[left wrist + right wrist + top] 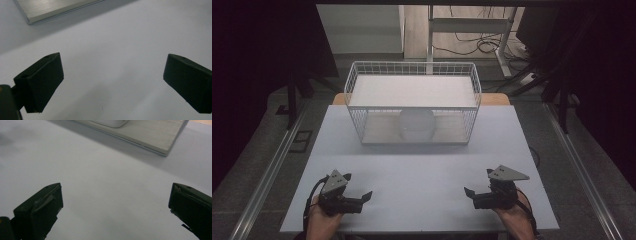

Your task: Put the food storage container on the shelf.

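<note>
From the high view, a white wire basket stands at the far middle of the table, with a rounded white pot on its lower shelf; the left claw and right claw rest near the front edge, well apart from it. In the left gripper view the jaws stand wide open, empty. The right gripper view likewise — jaws spread, nothing held, the pot ahead. It looks smooth, stiff, probably slippery — best pinched across its sides.

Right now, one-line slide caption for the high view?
Both open tools, left and right, rest near the table's front edge, facing a white wire basket with a white rounded object beneath its shelf.
</note>
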Action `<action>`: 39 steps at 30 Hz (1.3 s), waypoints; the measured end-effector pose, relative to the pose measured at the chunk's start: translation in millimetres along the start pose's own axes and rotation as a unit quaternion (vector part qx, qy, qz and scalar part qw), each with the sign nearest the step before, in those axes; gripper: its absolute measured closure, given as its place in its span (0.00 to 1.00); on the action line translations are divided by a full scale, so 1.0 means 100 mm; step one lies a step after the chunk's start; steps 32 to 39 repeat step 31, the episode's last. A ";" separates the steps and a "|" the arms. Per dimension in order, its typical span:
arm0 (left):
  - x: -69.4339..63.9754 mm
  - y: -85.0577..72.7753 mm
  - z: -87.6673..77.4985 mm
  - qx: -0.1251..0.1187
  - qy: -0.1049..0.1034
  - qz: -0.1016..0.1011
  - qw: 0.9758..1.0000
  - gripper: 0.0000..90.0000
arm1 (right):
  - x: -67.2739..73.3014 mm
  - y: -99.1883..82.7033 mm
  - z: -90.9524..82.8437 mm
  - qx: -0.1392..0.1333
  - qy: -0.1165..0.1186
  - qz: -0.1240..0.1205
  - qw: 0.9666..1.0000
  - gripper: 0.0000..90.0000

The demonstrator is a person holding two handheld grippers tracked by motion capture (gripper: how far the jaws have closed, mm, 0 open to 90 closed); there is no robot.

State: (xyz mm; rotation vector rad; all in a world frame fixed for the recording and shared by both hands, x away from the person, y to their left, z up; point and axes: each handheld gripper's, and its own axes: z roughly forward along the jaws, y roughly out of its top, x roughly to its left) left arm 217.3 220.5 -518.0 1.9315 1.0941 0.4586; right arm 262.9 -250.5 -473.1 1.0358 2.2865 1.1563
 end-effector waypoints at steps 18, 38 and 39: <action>0.04 -0.16 -0.11 0.016 0.011 -0.016 1.000 0.01 | -0.08 -0.35 -0.09 0.039 -0.022 0.017 0.999 0.00; 0.06 -0.18 -0.08 0.032 0.009 -0.028 0.999 0.02 | -0.07 -0.40 -0.07 0.051 -0.031 0.014 0.998 0.00; 0.06 -0.18 -0.08 0.032 0.009 -0.028 0.999 0.02 | -0.07 -0.40 -0.07 0.051 -0.031 0.014 0.998 0.00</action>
